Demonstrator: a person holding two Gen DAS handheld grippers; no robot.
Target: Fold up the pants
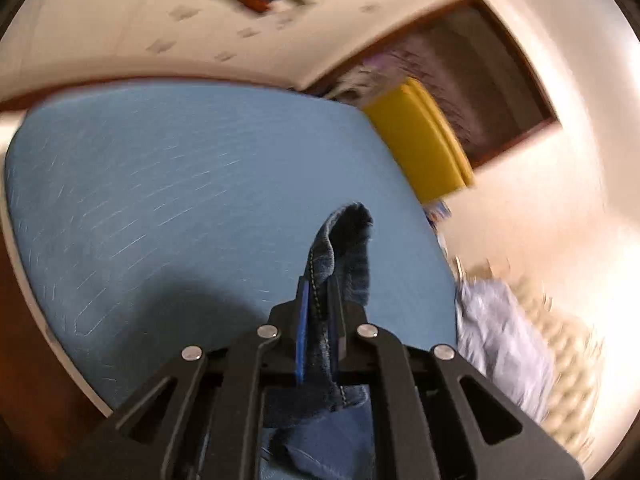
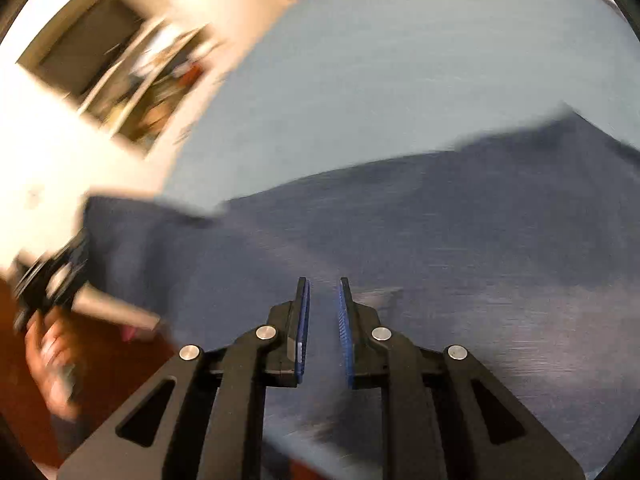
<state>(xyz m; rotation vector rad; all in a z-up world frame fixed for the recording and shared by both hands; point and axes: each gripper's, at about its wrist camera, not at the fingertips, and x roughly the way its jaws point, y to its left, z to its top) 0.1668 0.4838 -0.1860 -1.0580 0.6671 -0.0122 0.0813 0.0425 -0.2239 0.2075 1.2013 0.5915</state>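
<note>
**Left gripper holds the denim up while the right hangs empty over it**

At the far left of the right wrist view, a blurred hand [image 2: 50, 364] and a dark device above it sit at the end of the cloth, beside the brown floor; what they are doing is too smeared to tell.

The left gripper [image 1: 320, 300] is closed tight on a thick fold of the pants [image 1: 344, 248], stitched hem showing between the blue pads. The denim pokes up beyond the tips and droops below the jaws, so the edge seems to be lifted clear of the blue bed [image 1: 180, 168], probably to carry it over for a fold.

The right gripper [image 2: 323, 312] has its jaws a narrow gap apart with nothing between them. It hangs above the pants [image 2: 400, 240], which lie spread on the bed [image 2: 400, 60]. Their long axis runs across this view, from near left to far right, rising toward the right. Its position suggests it is looking for a second hold.

Further right in the left view stand a yellow object [image 1: 420, 148] and pale cloth [image 1: 500, 340].
</note>
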